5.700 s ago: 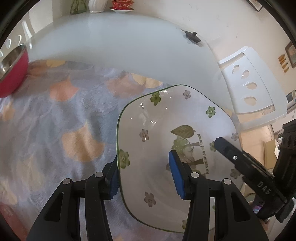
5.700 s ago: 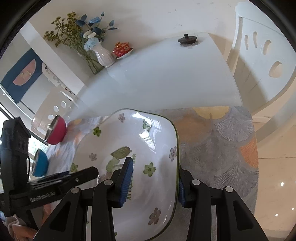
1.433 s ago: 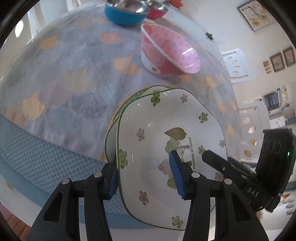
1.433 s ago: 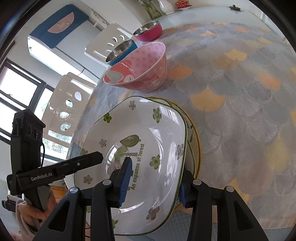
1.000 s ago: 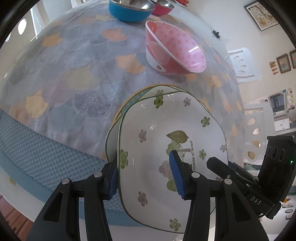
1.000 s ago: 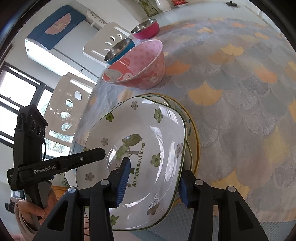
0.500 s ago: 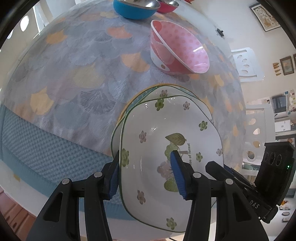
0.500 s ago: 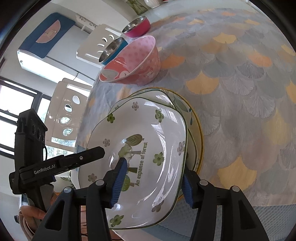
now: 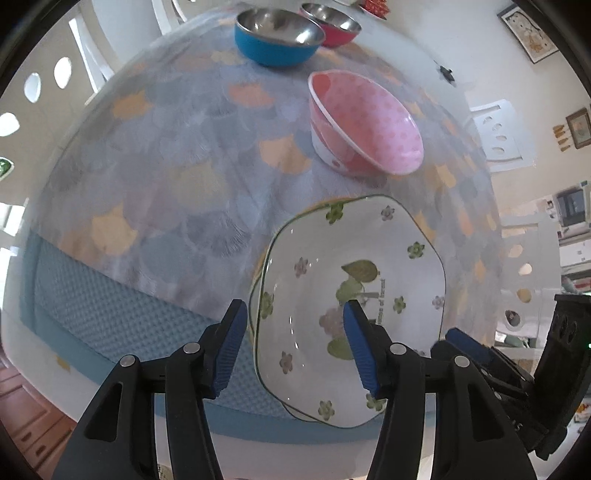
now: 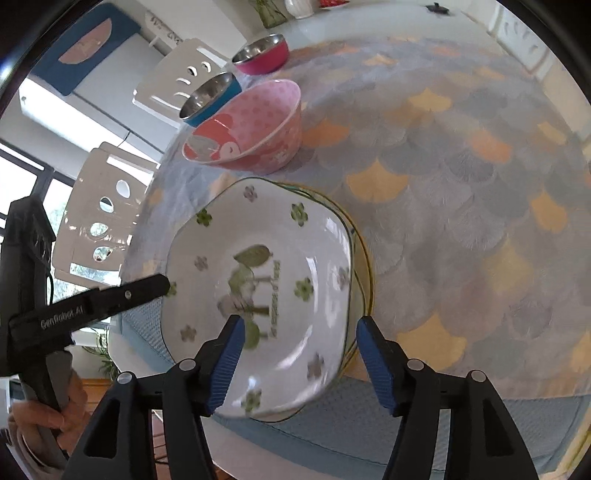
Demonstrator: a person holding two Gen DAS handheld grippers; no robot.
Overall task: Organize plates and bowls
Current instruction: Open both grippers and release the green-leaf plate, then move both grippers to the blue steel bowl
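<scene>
A white squarish floral plate (image 9: pixel 351 295) lies on top of a stack of plates at the table's near edge; it also shows in the right wrist view (image 10: pixel 266 280). A yellow-rimmed plate (image 10: pixel 365 266) peeks out beneath it. My left gripper (image 9: pixel 291 347) is open, its jaws astride the plate's left rim without gripping. My right gripper (image 10: pixel 299 354) is open, its jaws astride the plate's right rim. A pink dotted bowl (image 9: pixel 365 125) stands just behind the stack, also in the right wrist view (image 10: pixel 247 129).
A blue steel bowl (image 9: pixel 277 40) and a red steel bowl (image 9: pixel 332 29) stand at the far side of the patterned tablecloth (image 9: pixel 177 177). White chairs (image 10: pixel 103 218) stand around the table. The stack overhangs the table's near edge.
Both grippers carried the floral plate across the table, set it on the stack, and have now opened and drawn back a little from its rim.
</scene>
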